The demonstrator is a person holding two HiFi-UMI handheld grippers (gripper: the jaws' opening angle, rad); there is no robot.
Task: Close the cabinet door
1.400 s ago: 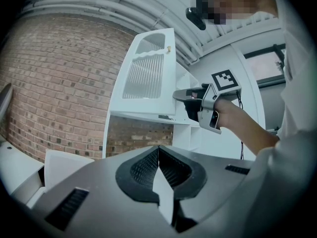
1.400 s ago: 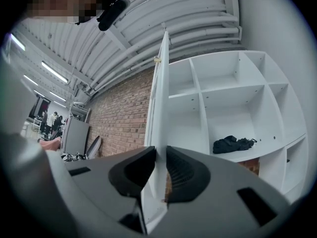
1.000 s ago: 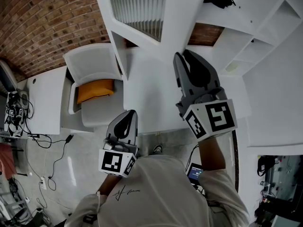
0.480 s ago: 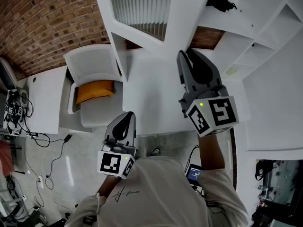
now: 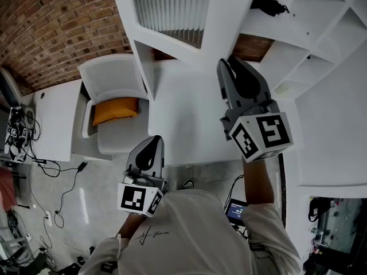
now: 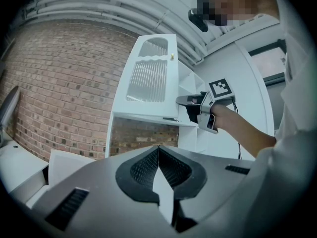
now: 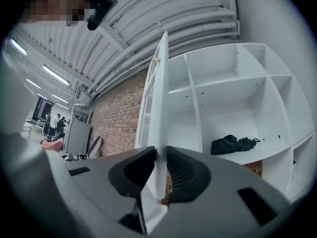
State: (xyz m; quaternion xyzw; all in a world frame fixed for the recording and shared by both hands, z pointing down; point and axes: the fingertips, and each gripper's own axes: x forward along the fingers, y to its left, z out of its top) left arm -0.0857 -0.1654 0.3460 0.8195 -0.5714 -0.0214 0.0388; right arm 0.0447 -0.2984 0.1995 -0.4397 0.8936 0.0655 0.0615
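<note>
The white cabinet door (image 5: pixel 226 16), with a ribbed glass panel (image 5: pixel 172 7), stands swung out from the open shelf cabinet (image 5: pixel 321 33). My right gripper (image 5: pixel 228 62) is shut on the door's free edge. In the right gripper view that thin edge (image 7: pixel 162 98) runs up from between the pads of my right gripper (image 7: pixel 160 155). The left gripper view shows the door (image 6: pixel 148 78) from its front, with the right gripper (image 6: pixel 190 103) at its lower corner. My left gripper (image 5: pixel 155 139) hangs low by the person's body, shut and empty, its pads (image 6: pixel 171 170) meeting.
A black cloth (image 5: pixel 266 2) lies on a cabinet shelf. A white chair with an orange cushion (image 5: pixel 114 109) stands left of the cabinet, beside a white desk (image 5: pixel 54 119). Cables (image 5: pixel 63 179) trail on the floor. A brick wall (image 5: pixel 51 27) is behind.
My right gripper has shifted slightly to the right and towards the cabinet with the door edge in it. The left gripper has stayed nearly still.
</note>
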